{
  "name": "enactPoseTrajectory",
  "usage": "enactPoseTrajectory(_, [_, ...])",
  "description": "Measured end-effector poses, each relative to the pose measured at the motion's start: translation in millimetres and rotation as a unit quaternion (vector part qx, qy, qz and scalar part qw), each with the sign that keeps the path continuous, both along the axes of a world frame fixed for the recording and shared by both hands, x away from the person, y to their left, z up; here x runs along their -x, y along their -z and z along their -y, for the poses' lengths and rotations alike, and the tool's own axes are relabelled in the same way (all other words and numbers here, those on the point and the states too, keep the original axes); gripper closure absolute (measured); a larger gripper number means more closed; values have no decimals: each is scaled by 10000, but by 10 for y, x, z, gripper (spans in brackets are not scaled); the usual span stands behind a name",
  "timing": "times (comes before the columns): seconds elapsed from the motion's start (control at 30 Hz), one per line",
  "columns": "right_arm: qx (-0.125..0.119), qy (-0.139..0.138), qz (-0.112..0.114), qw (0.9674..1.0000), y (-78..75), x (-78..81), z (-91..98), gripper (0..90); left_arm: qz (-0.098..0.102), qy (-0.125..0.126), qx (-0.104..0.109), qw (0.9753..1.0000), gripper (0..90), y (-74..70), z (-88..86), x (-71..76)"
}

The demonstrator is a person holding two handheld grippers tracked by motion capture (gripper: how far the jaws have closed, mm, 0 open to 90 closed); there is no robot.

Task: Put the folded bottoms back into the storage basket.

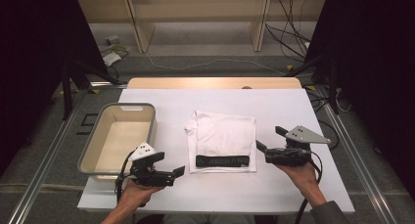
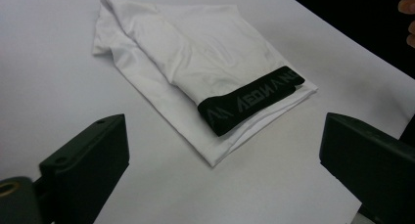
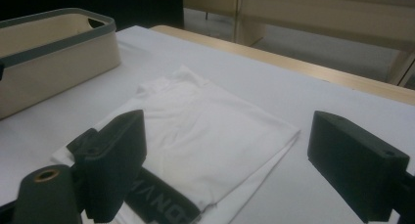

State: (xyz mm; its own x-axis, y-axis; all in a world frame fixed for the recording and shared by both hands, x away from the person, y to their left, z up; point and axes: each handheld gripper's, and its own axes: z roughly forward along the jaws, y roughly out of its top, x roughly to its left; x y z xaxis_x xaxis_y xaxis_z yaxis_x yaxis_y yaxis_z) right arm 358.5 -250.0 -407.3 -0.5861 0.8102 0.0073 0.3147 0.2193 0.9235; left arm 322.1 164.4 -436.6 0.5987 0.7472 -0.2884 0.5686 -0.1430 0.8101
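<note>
White cloth covers the table [image 1: 274,185] at the middle of a dim workroom, with pale wooden shelving and loose cables on the floor beyond its far edge. At the centre of the cloth lies a folded white garment [image 1: 222,138], flat and squared off, its black waistband [image 1: 222,161] with grey lettering running along the edge closest to the person. Left of the garment, just beside it but not touching, stands a beige bin [image 1: 147,131] with a grey rim, open at the top and showing a bare floor inside.

A person seated at the near side holds a tool in each hand. The left gripper [image 1: 180,170] hovers off the garment's near left corner, in front of the bin, its jaws spread wide and gripping nothing; from its own camera the garment [image 2: 195,57] and waistband [image 2: 252,99] lie between and beyond the two black jaws, clear of both. The right gripper [image 1: 269,138] hangs just off the garment's right edge, level with the waistband, jaws likewise wide apart and empty, a grey three-cornered plate riding on top. Its camera looks across the garment [image 3: 210,131] toward the bin [image 3: 54,62], with the waistband [image 3: 161,204] low between the jaws. Neither tool touches the fabric.
</note>
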Motion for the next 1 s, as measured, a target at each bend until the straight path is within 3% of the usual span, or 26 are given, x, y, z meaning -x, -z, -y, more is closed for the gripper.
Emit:
enactPoseTrajectory(0.03, [-7, -21, -37, 10000, 0, -46, -3, 151, -233, 25, 130, 9996, 61, 6, 13, -33])
enactPoseTrajectory(0.1, [-9, -55, -83, 10000, 4, -133, -11, 150, -472, 42, 142, 9988, 61, 15, 50, -64])
enactPoseTrajectory(0.2, [-13, -80, -151, 9999, 10, -206, -26, 151, -616, 95, 107, 9980, 69, 33, 99, -87])
enactPoseTrajectory(0.33, [56, -76, -259, 9996, 35, -336, -48, 151, -967, 160, -92, 9951, 75, 89, 234, -147])
enactPoseTrajectory(0.43, [98, -57, -321, 9994, 50, -405, -55, 151, -1246, 136, -99, 9921, 79, 113, 283, -200])
enactPoseTrajectory(0.6, [127, -19, -435, 9990, 83, -506, -68, 152, -1505, 10, -99, 9886, 94, 133, 289, -284])
enactPoseTrajectory(0.77, [268, 37, -560, 9981, 160, -643, -102, 152, -1876, -218, 14, 9820, 118, 175, 265, -417])
enactPoseTrajectory(0.8, [287, 39, -590, 9978, 166, -659, -105, 152, -1876, -218, 14, 9820, 124, 175, 265, -417])
enactPoseTrajectory(0.9, [312, 64, -635, 9975, 188, -705, -120, 152, -2057, -352, 42, 9780, 143, 209, 288, -494])
enactPoseTrajectory(1.0, [316, 75, -650, 9974, 209, -745, -122, 152, -2115, -366, -4, 9767, 149, 229, 317, -526])
